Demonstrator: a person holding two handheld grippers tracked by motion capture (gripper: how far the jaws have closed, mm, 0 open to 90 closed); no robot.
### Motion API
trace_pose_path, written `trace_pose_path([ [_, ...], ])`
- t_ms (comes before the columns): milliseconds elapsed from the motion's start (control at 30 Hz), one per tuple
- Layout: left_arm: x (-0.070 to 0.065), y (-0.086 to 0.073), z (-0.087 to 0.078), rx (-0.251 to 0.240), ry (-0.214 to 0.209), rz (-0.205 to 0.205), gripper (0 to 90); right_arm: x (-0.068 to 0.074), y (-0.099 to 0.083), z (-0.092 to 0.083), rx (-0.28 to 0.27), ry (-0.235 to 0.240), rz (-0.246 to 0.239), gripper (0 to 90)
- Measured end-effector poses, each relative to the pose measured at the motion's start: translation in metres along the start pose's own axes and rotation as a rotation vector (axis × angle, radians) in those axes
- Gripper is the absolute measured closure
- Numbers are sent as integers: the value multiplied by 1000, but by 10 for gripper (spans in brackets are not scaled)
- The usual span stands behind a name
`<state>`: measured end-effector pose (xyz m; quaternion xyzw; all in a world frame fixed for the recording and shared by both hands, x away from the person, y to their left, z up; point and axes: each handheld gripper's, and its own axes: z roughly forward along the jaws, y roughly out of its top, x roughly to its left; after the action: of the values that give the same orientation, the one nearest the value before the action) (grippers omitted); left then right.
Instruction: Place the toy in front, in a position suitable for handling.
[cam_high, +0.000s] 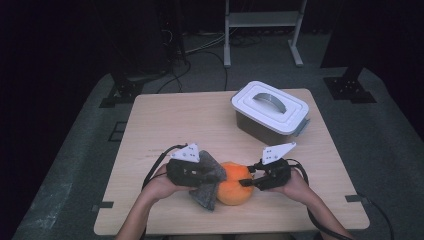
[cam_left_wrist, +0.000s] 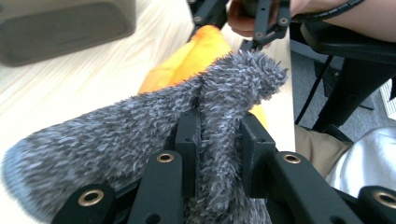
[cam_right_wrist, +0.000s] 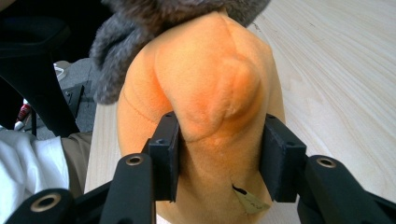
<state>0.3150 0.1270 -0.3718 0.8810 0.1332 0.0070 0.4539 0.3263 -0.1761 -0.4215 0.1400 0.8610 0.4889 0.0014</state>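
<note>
Wooden table (cam_high: 165, 120) on grey carpet (cam_high: 80, 165), dark room.

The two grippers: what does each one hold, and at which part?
Left gripper pinches a fold of the grey fuzzy cloth; right gripper clamps the orange plush across a bulge.

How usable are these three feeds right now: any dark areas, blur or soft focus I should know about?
High view: dim, the floor around the table nearly black, the orange plush and white box still readable. Left gripper view: bright, the grey fur sharp, the box at top left blurred. Right gripper view: well lit, plush sharp, the far tabletop soft.
</note>
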Motion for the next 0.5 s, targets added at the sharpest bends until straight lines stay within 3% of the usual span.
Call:
trace_pose_path([
  [300,2,17,-1,-30,-4,10,724,14,3,4,15,12,-111,536],
  [433,1,24,9,-8,-32,17,722,19,4,6,23,22,-161,534],
  [500,2,21,16,-3,-56,-4,722,19,3,5,24,24,-165,527],
])
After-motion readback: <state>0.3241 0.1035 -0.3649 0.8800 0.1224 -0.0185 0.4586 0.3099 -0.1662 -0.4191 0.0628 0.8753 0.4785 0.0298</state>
